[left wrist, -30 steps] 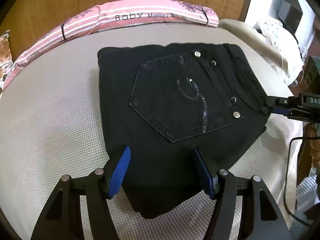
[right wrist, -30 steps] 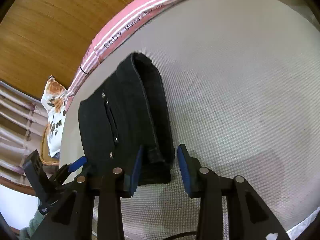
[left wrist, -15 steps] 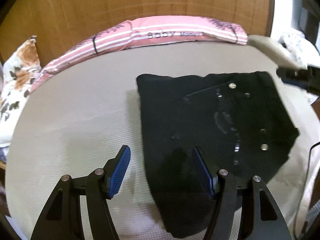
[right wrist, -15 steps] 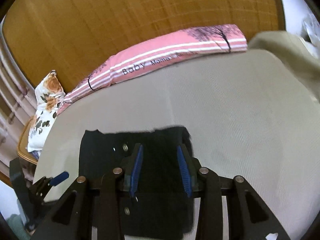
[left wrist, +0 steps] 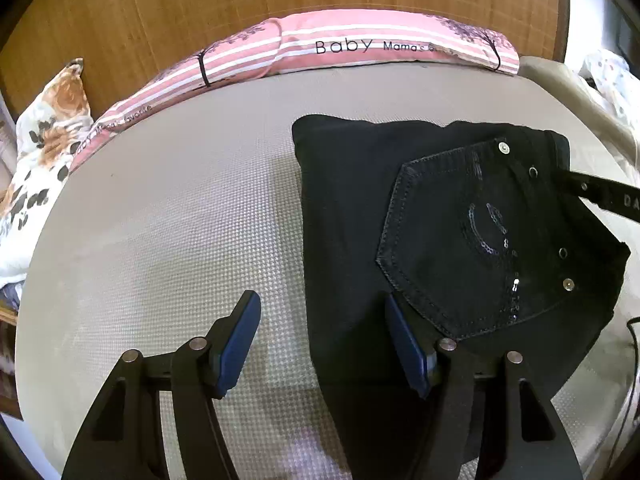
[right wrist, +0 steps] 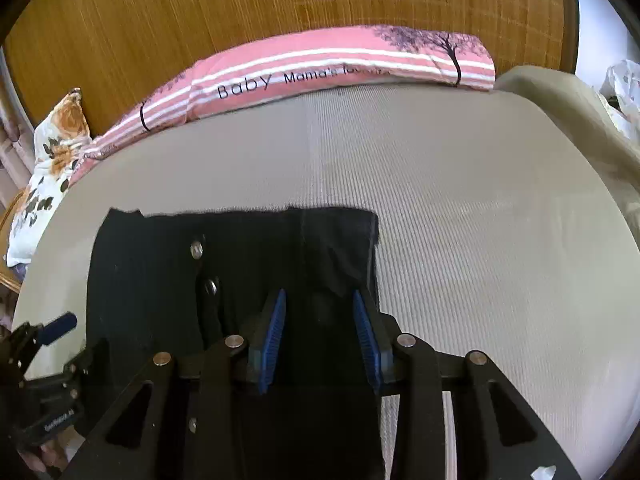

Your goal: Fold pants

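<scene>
Jaws spread on the left gripper (left wrist: 320, 344) straddle the near-left edge of the folded black pants (left wrist: 460, 240) on the bed (left wrist: 180, 240), while the right gripper (right wrist: 320, 332) hangs half-open above their waistband side, seemingly gripping nothing, likely to square the bundle.

Bright even daylight, strong fisheye bending at edges, slight blur
</scene>
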### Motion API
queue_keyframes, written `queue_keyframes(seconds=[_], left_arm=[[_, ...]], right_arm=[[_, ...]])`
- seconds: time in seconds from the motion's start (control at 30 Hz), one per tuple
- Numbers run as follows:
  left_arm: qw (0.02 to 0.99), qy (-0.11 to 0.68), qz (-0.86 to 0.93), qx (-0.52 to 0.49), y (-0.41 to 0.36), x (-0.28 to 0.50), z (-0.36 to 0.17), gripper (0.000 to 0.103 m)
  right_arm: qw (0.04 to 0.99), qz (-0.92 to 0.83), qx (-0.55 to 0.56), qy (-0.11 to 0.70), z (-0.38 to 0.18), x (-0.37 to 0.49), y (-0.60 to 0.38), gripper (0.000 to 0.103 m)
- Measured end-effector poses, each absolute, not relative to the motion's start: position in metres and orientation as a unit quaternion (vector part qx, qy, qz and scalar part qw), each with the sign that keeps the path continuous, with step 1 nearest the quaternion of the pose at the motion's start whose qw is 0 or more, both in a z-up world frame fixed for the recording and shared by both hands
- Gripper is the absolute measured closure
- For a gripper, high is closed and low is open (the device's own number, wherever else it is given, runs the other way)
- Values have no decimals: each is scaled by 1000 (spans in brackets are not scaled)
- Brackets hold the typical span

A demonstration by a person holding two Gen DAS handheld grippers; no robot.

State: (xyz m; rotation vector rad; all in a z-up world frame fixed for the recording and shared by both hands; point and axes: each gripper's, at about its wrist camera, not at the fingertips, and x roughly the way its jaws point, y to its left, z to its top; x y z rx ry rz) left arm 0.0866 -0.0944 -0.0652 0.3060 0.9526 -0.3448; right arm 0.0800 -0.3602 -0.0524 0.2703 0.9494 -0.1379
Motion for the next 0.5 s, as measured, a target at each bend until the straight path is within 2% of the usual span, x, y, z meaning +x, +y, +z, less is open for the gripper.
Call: queue_keyframes(seconds=[0.5], left_arm=[[861, 460, -170, 137, -90, 75, -67, 37]], right_arm=[[857, -62, 196, 473, -67, 33, -370, 61]])
